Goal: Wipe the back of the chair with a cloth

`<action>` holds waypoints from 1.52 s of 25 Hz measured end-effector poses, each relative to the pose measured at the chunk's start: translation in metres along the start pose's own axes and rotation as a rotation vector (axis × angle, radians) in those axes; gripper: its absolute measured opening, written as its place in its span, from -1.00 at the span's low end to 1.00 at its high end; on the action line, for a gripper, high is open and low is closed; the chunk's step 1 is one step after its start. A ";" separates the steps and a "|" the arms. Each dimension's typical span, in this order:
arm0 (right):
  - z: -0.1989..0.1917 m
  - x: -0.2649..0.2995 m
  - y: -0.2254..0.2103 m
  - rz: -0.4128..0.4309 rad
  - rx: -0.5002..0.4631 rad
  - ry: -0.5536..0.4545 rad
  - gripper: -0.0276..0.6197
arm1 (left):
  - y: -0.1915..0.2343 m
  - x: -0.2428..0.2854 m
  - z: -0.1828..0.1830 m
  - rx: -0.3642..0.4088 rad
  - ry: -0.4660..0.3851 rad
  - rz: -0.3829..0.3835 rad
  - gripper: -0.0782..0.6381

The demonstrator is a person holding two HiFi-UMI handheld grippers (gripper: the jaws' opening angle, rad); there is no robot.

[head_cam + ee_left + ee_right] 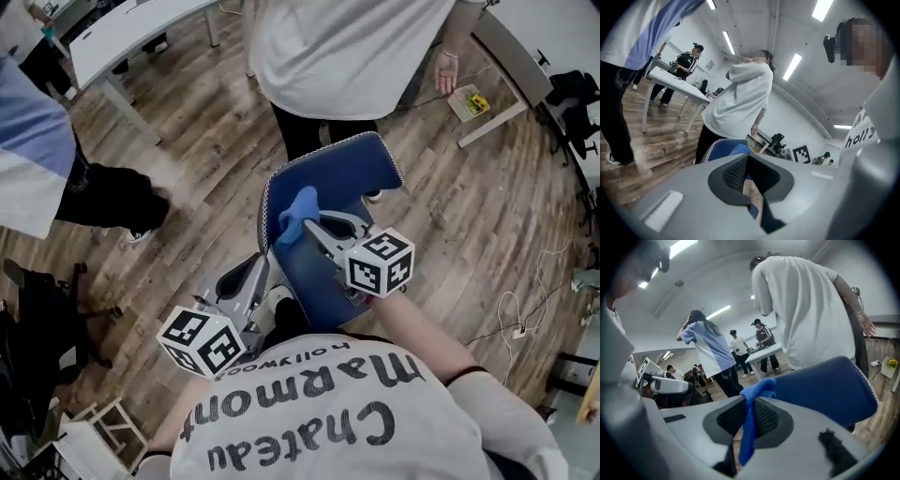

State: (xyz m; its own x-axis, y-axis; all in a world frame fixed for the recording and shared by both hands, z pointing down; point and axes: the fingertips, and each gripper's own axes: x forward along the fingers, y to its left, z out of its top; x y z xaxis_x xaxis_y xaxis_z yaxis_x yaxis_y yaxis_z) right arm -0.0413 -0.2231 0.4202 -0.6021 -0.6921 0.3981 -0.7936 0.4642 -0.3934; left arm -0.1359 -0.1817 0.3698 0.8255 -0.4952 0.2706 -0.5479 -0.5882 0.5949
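The blue chair back (342,178) stands just in front of me, edged with white stitching. A blue cloth (298,214) rests against its near left face, with my right gripper (314,225) shut on it. In the right gripper view the cloth (757,392) hangs pinched between the jaws of the right gripper (749,423), and the chair back (825,385) fills the right side. My left gripper (246,281) hovers lower left of the chair, jaws together and holding nothing. From the left gripper (749,180) I see the chair's top (723,146) just beyond.
A person in a white shirt (347,47) stands right behind the chair. Another person (37,159) stands at the left. A white table (122,33) is at the far left, a dark chair base (37,328) near left, and cables (511,319) trail on the floor at right.
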 end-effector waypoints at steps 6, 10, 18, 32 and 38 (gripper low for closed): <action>-0.016 0.025 -0.006 -0.046 0.016 0.082 -0.77 | 0.039 0.022 -0.024 -0.059 0.099 0.004 -0.76; -0.021 0.030 -0.012 -0.065 0.015 0.118 -0.77 | 0.049 0.040 -0.025 -0.062 0.115 -0.016 -0.76; -0.012 0.047 -0.008 0.005 0.000 0.062 -0.77 | 0.078 0.043 -0.013 -0.087 0.042 0.068 -0.76; -0.007 0.026 -0.106 -0.130 0.075 0.041 -0.77 | 0.068 0.036 -0.023 -0.112 0.054 0.193 -0.76; -0.003 -0.009 -0.165 -0.207 0.130 -0.001 -0.77 | 0.043 0.053 -0.026 -0.121 0.044 0.210 -0.76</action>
State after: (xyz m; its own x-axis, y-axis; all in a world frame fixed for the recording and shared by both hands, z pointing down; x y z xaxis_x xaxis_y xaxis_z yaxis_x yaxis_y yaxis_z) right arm 0.0951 -0.2921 0.4837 -0.4275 -0.7659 0.4802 -0.8822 0.2376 -0.4065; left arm -0.1125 -0.2170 0.4292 0.7018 -0.5688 0.4290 -0.6901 -0.3935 0.6074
